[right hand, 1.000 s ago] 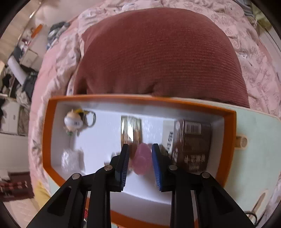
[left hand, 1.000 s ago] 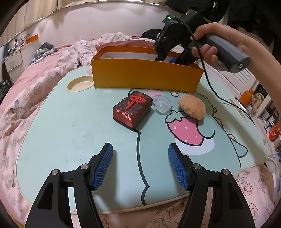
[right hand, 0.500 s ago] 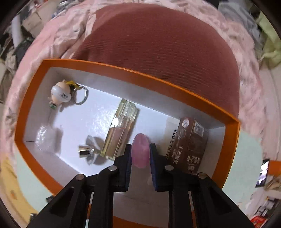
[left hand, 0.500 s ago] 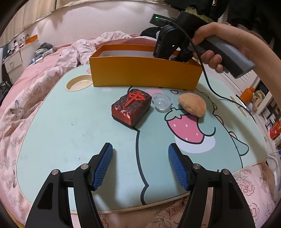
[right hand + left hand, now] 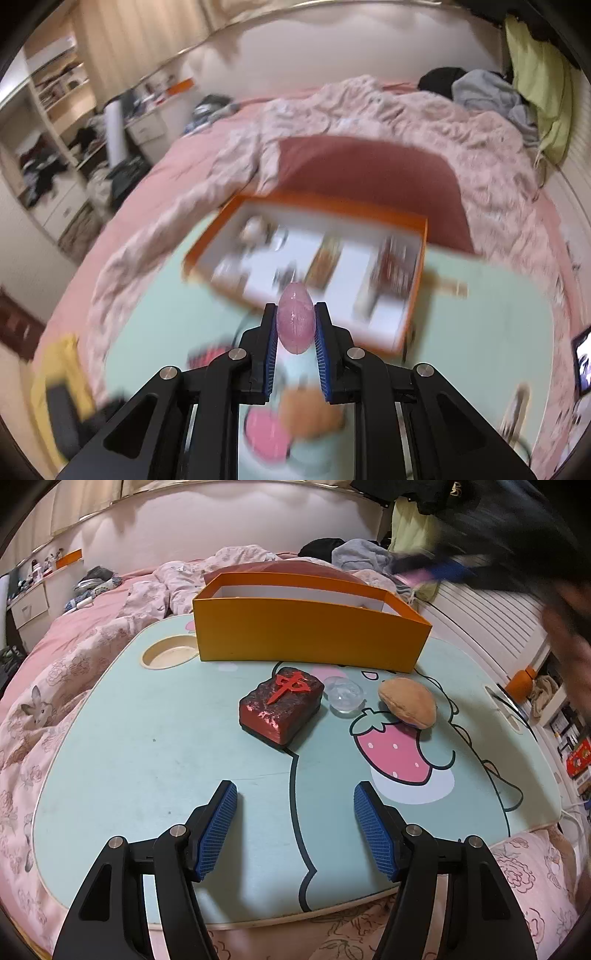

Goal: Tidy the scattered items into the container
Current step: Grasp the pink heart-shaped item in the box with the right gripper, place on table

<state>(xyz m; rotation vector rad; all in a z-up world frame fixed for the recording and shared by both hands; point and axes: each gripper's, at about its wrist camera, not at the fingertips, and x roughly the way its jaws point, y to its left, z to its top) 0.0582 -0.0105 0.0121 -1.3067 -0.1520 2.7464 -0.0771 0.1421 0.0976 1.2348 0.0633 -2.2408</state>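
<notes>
My right claw [image 5: 295, 326] pinches the pink egg [image 5: 295, 317] above the table [image 5: 147, 738] — my left claw [image 5: 295, 823] gapes, empty.

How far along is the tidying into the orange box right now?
Partly done: several things already lie in the orange box, blurred here. The right gripper is shut on a pink egg. The red block, clear dish and plush bun remain on the table; the left gripper is open.

orange box [image 5: 310, 635], dark red block [image 5: 282, 710], pink egg [image 5: 295, 317], strawberry-print mint table [image 5: 147, 746]
</notes>
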